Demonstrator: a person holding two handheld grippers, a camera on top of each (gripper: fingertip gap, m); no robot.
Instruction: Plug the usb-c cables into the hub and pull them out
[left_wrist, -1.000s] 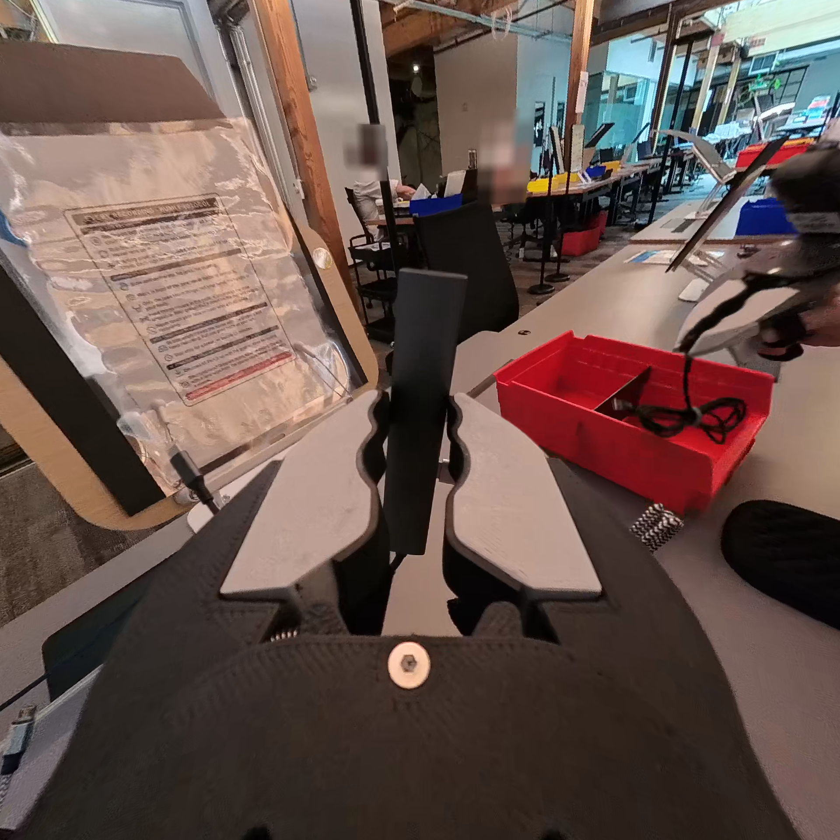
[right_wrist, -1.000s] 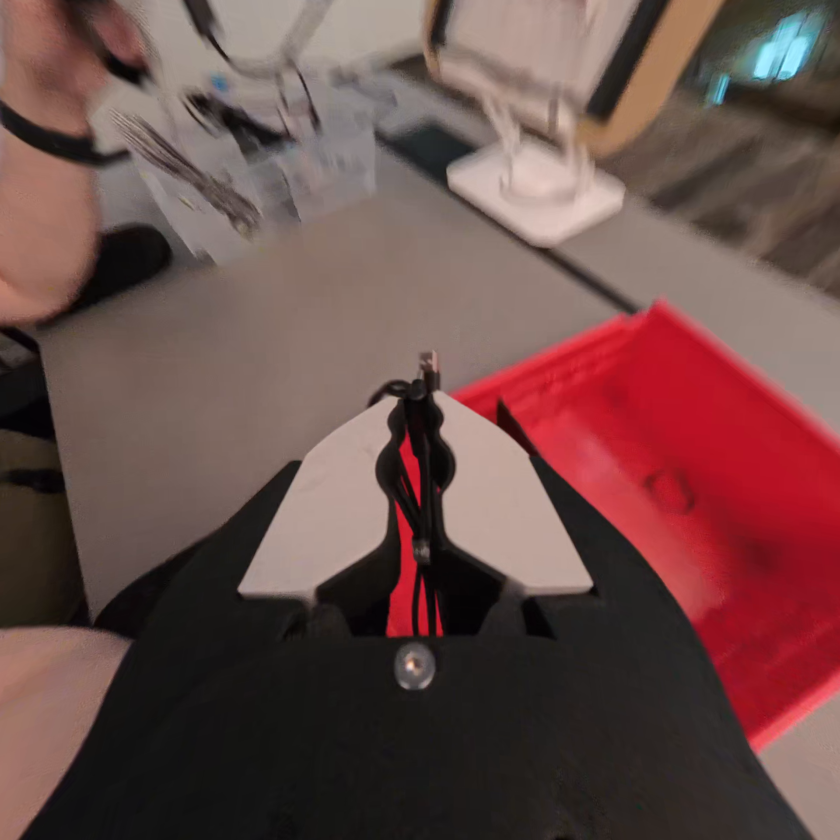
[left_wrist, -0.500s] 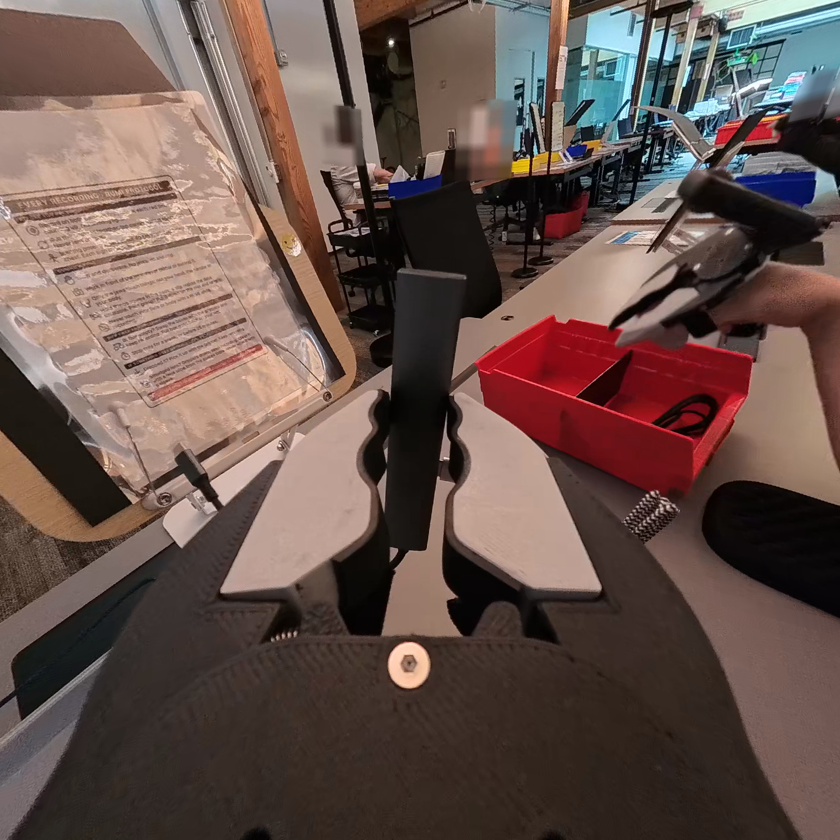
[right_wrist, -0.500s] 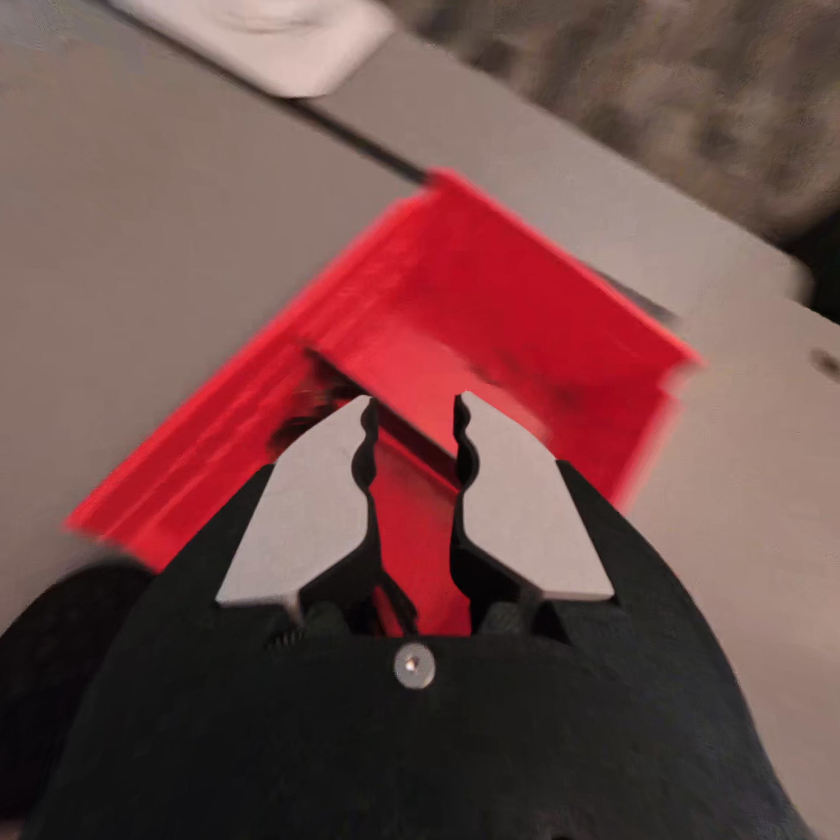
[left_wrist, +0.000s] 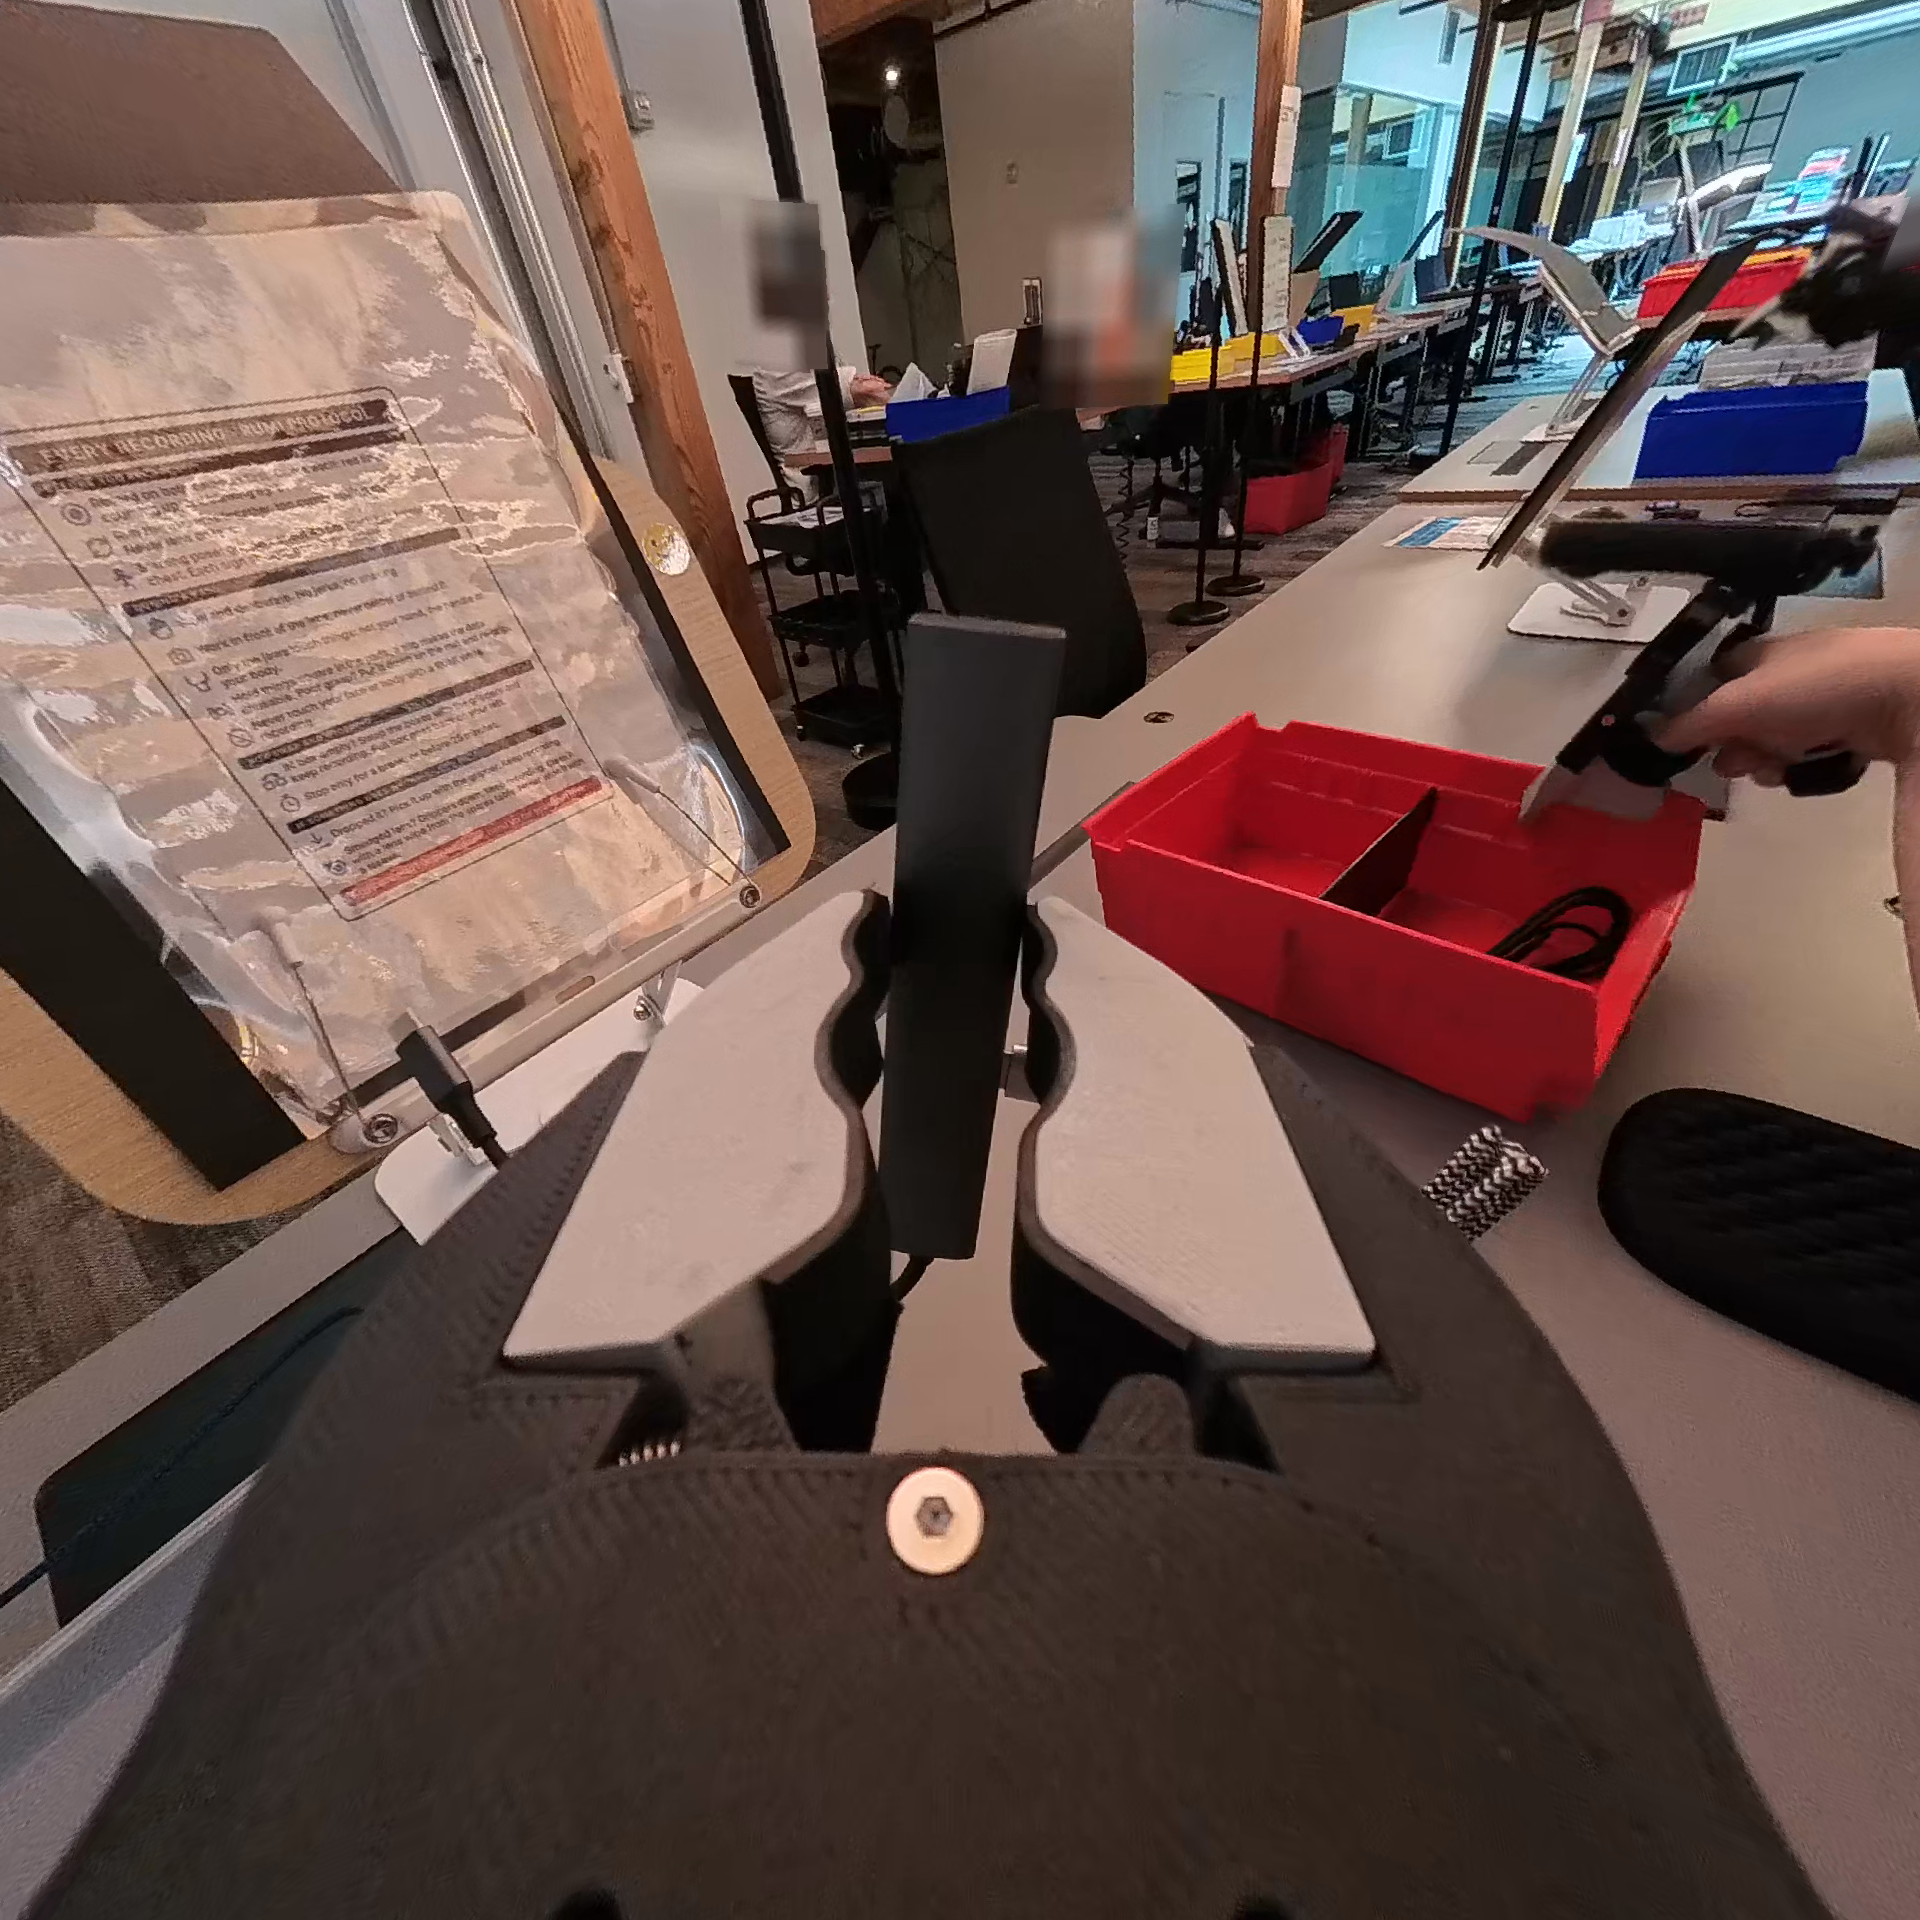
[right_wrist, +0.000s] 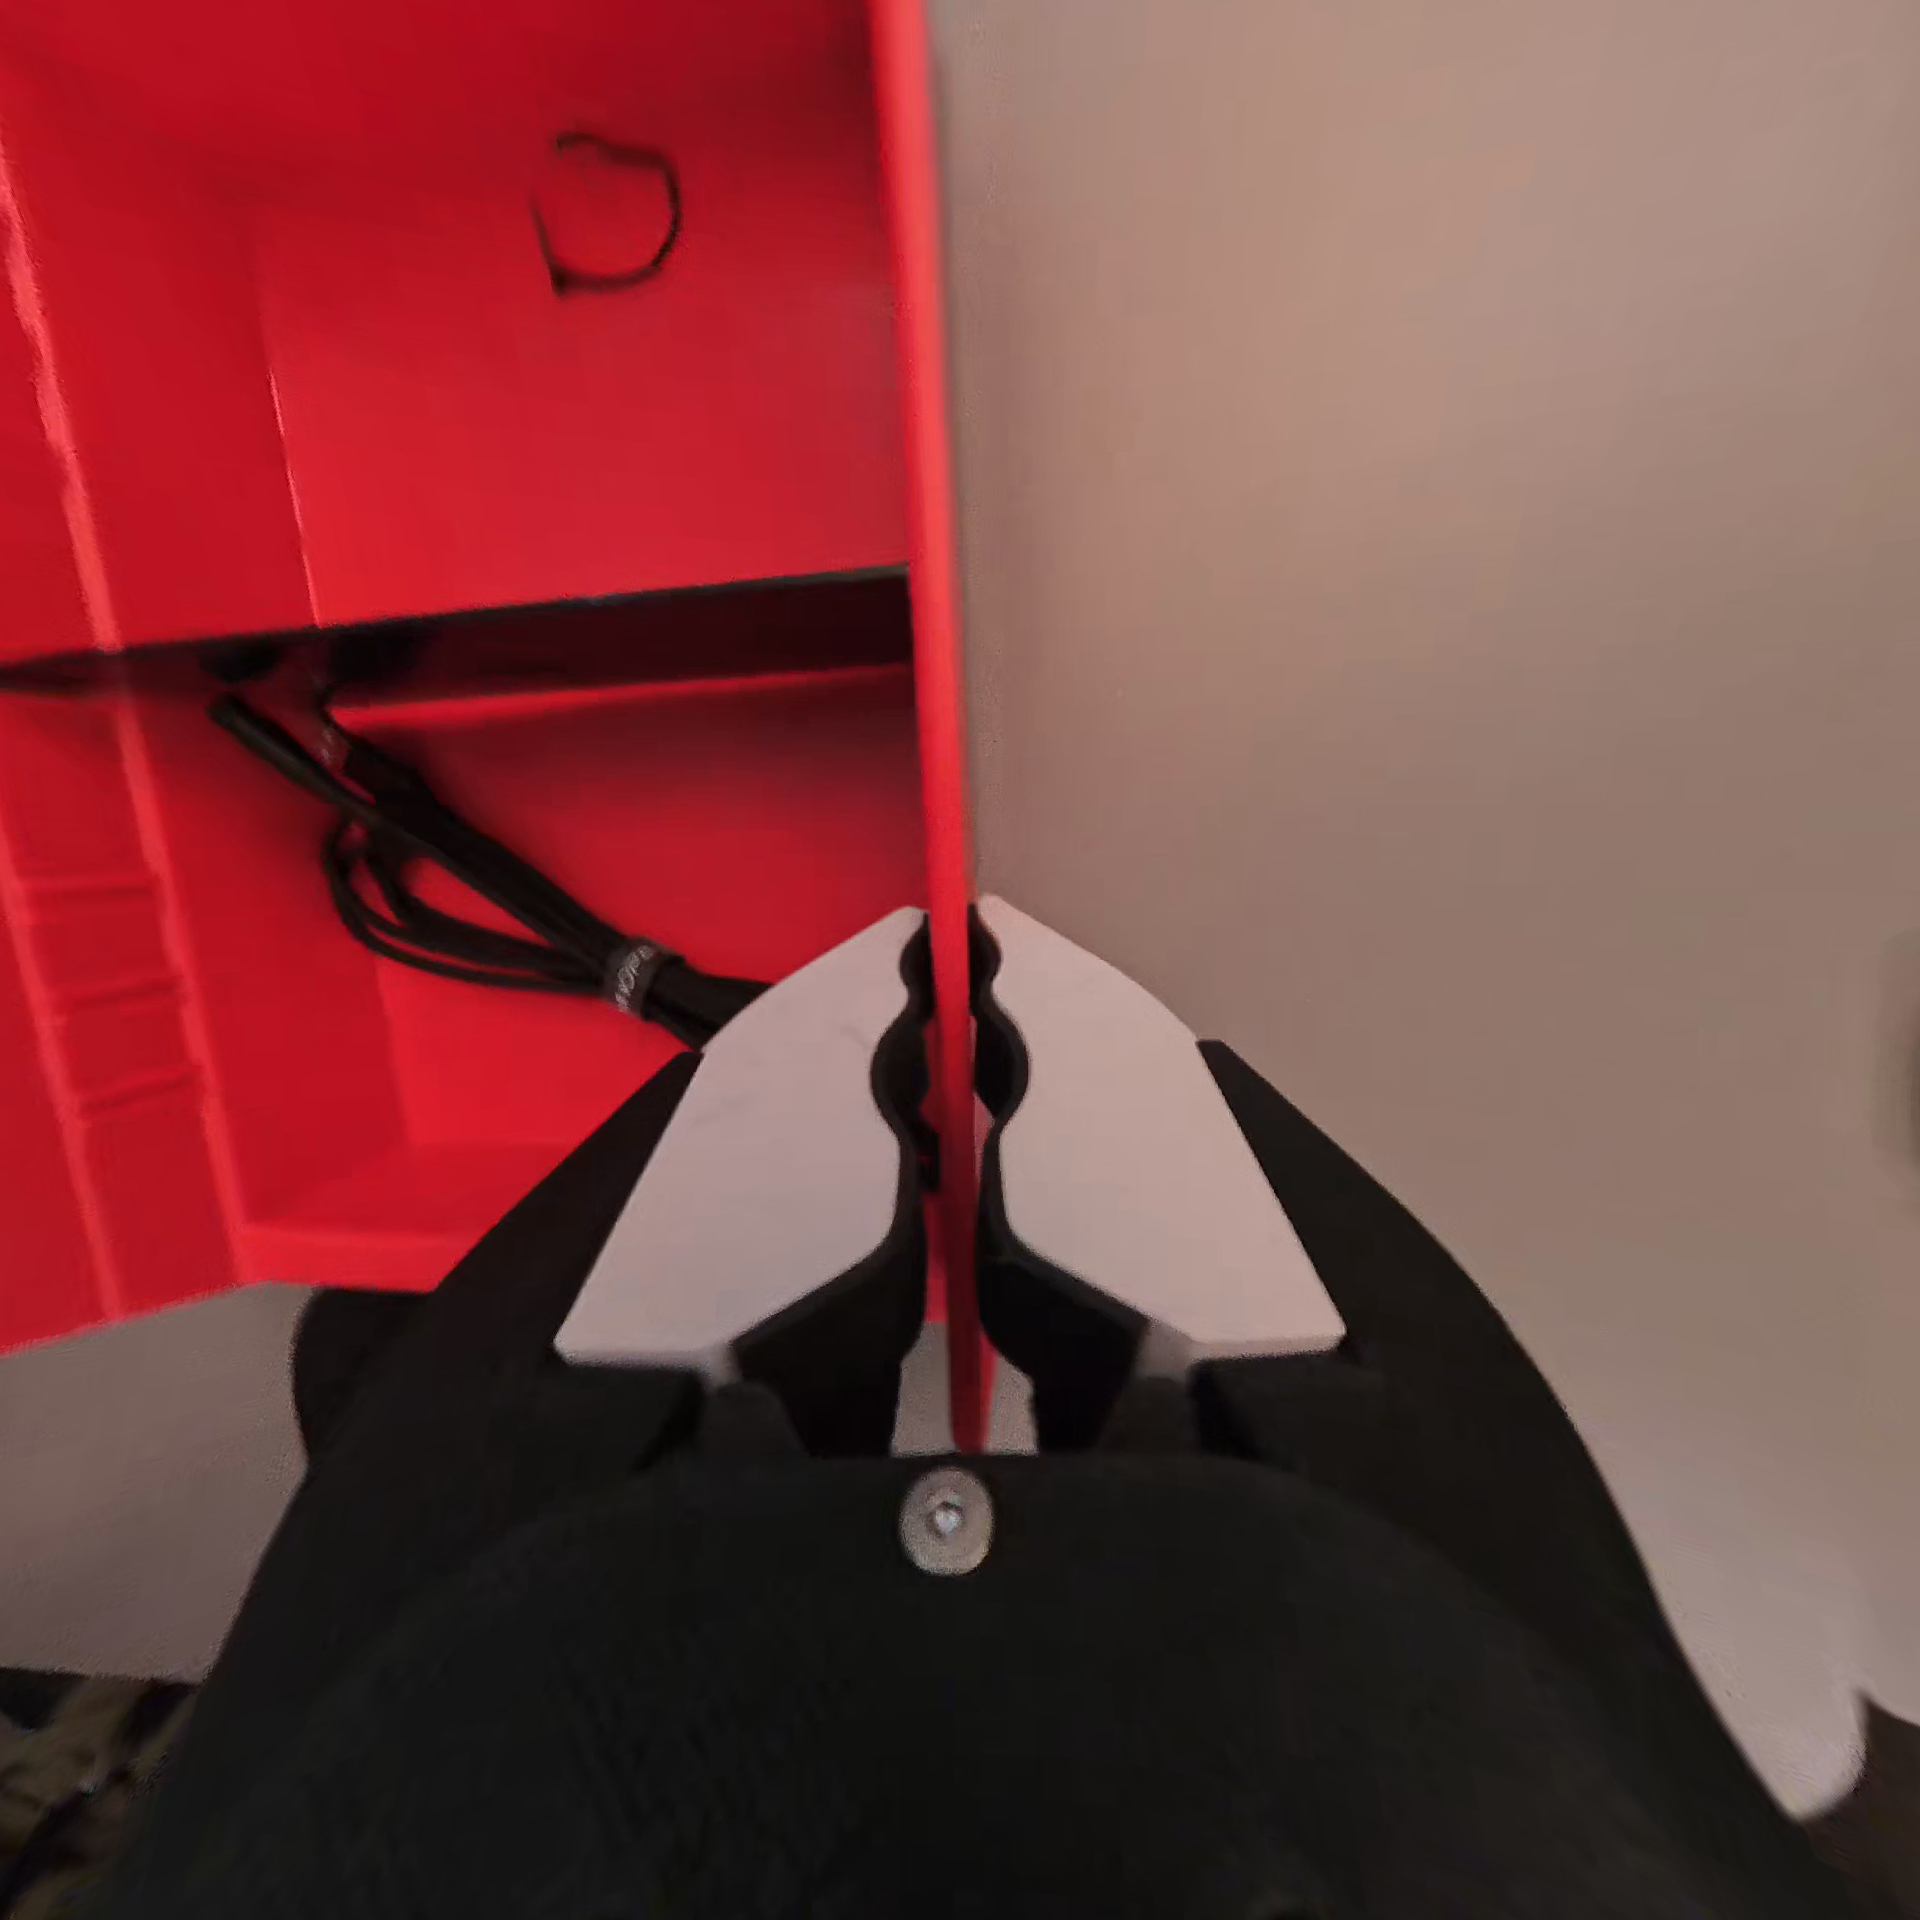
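I am in an open-plan office or lab workspace. Long rows of desks run back under exposed wooden posts and glass partitions, set with black office chairs, laptop stands and red, blue and yellow storage bins. The grey tabletop before me carries a laminated instruction sheet on a stand.

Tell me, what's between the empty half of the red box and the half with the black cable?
A dark divider stands across the red box, separating the bare half from the half holding the coiled black cable. Both wrist views show it.
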